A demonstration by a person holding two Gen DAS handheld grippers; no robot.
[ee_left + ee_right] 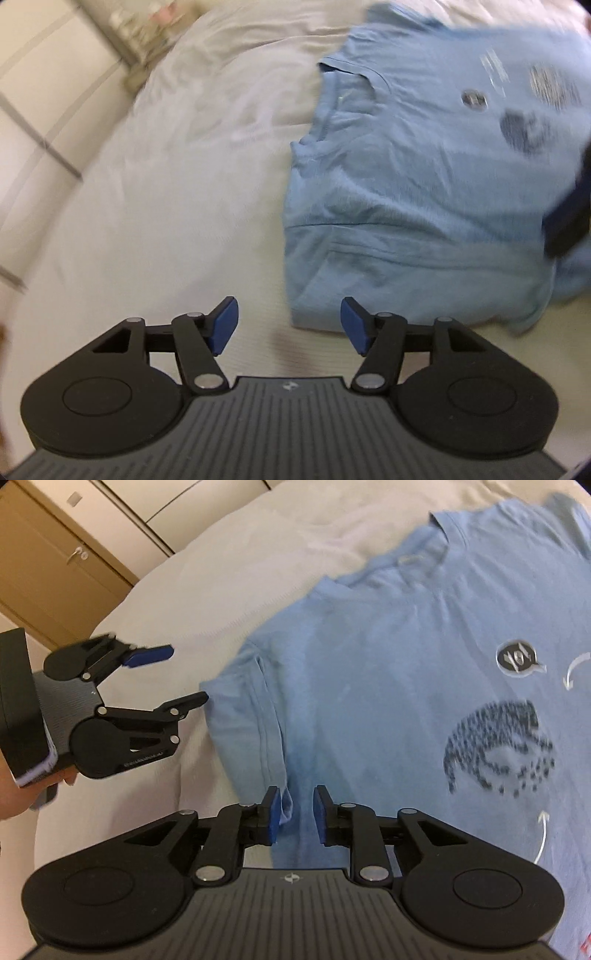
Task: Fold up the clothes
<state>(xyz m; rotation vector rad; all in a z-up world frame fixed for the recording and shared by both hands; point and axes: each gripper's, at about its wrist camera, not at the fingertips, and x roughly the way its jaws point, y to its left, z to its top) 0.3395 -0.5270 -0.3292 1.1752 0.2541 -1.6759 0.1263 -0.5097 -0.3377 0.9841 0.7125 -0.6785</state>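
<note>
Left gripper (288, 325) is spread wide, empty, just off the blue T-shirt (424, 184) on the bed (166, 206). Your right gripper (295, 814) is partly apart over the sleeve (255, 716), gripping nothing. Shirt lies mostly flat w/ 1 sleeve maybe tucked; main folds still left, approx.

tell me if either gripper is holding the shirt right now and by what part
Nothing is held. The left gripper is wide open over the bedsheet. The right gripper is open too, straddling a fold of the blue t-shirt near its sleeve, not clamped.
</note>
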